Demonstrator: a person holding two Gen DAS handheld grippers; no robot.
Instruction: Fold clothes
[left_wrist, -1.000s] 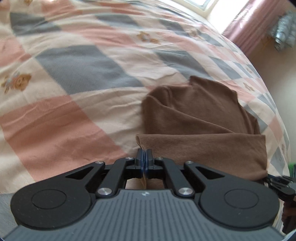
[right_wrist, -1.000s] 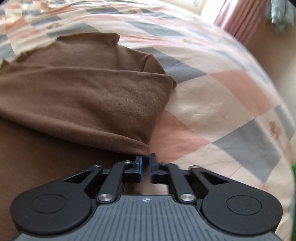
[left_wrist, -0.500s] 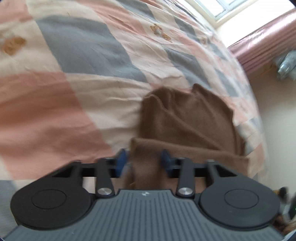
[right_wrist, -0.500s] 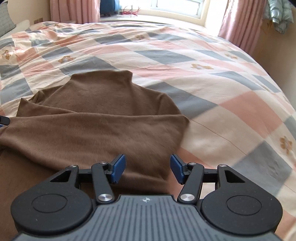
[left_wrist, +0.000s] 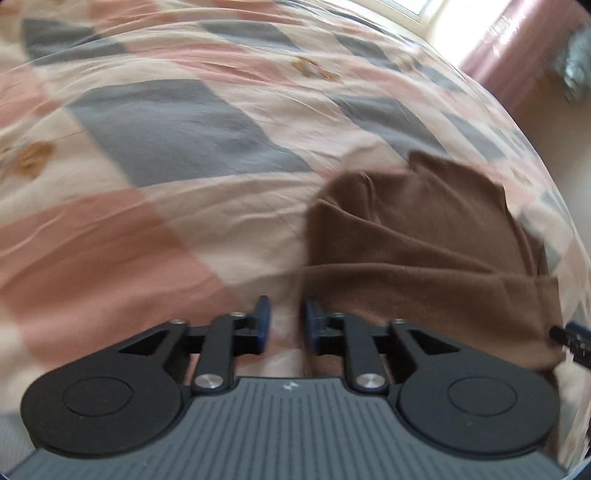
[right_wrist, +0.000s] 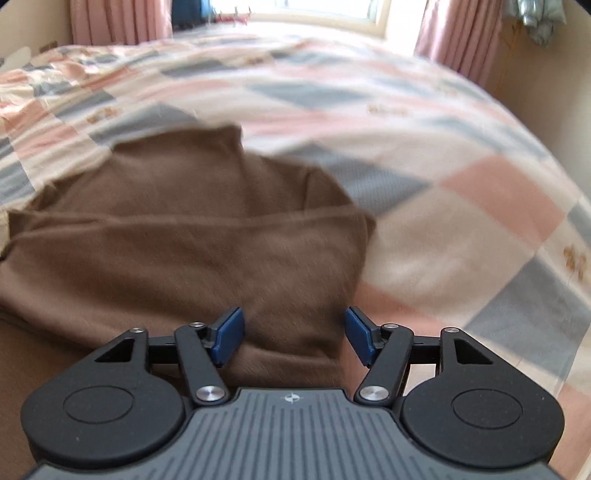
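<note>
Bedding comes first: a checked quilt (right_wrist: 461, 206) of pink, grey and cream squares, with small bear prints, covers the whole bed, and pink curtains (right_wrist: 118, 20) hang on either side of the bright window at the far end. No brand, label or readable writing shows anywhere. On the quilt lies the brown sweater (right_wrist: 192, 236), folded across, collar pointing far and folded hem nearest.

The right gripper (right_wrist: 294, 338) hovers over the sweater's near right corner; its blue pads stand wide apart and are opening, with cloth below them but nothing pinched.

The left gripper (left_wrist: 286, 325) sits at the sweater's near left edge. Its jaws are opening, a narrow gap between the pads showing quilt; the sweater's edge lies just beside the right-hand pad, ungripped.
</note>
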